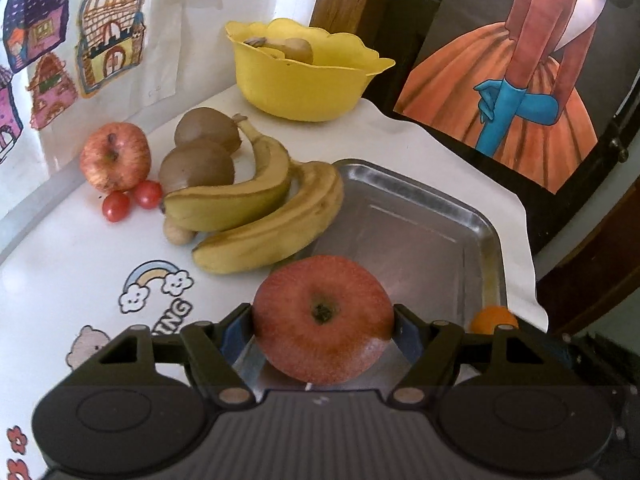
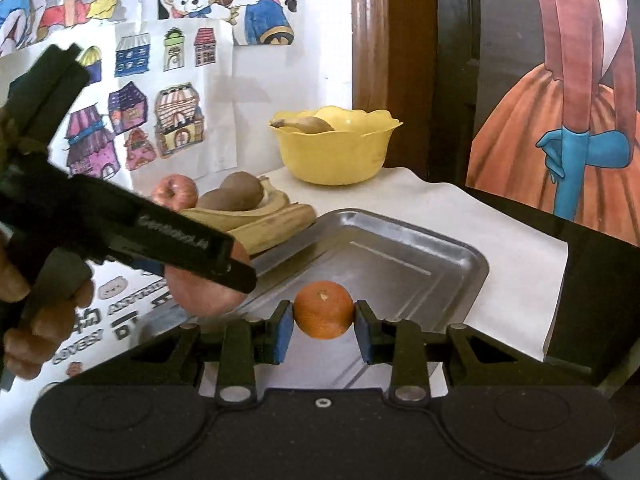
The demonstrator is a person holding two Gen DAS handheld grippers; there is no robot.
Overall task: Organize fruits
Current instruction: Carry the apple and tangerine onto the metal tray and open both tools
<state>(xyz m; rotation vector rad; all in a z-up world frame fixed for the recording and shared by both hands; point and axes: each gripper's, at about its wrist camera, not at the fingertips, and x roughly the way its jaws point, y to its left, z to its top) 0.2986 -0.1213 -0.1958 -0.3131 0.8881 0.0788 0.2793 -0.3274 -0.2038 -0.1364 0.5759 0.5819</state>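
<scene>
1. The left gripper (image 1: 323, 322) is clamping a red apple (image 1: 323, 320) between its blue-padded fingers, holding it over the near-left edge of the steel tray (image 1: 420, 216).
2. The right gripper (image 2: 323, 326) is squeezing a small orange (image 2: 323, 309) between its blue pads (image 2: 285, 332), keeping it just above the near part of the same tray (image 2: 400, 256); from the left wrist view only a sliver of that orange (image 1: 494, 318) is showing past the finger linkage.
3. From the right wrist view the left gripper's black body (image 2: 160, 240) is crossing the frame with pale lettering on its side that is too blurred to read, and a hand (image 2: 36, 320) is gripping its handle.
4. Two bananas (image 1: 260, 216) are lying beside the tray's left rim, one of them touching it, with two brown kiwis (image 1: 200, 156) just behind them.
5. A second apple (image 1: 115, 156) is sitting left of the kiwis, with two cherry tomatoes (image 1: 132, 200) touching its front.
6. A yellow scalloped bowl (image 1: 304, 80) is standing at the back, holding a brownish fruit (image 1: 292, 50).
7. The white table cover (image 1: 80, 260) is showing a rainbow, a bear and the letters "TNG"; the rest of the word is hidden.
8. Coloured house drawings (image 1: 60, 60) and a painting of an orange skirt (image 1: 520, 92) are hanging behind.
</scene>
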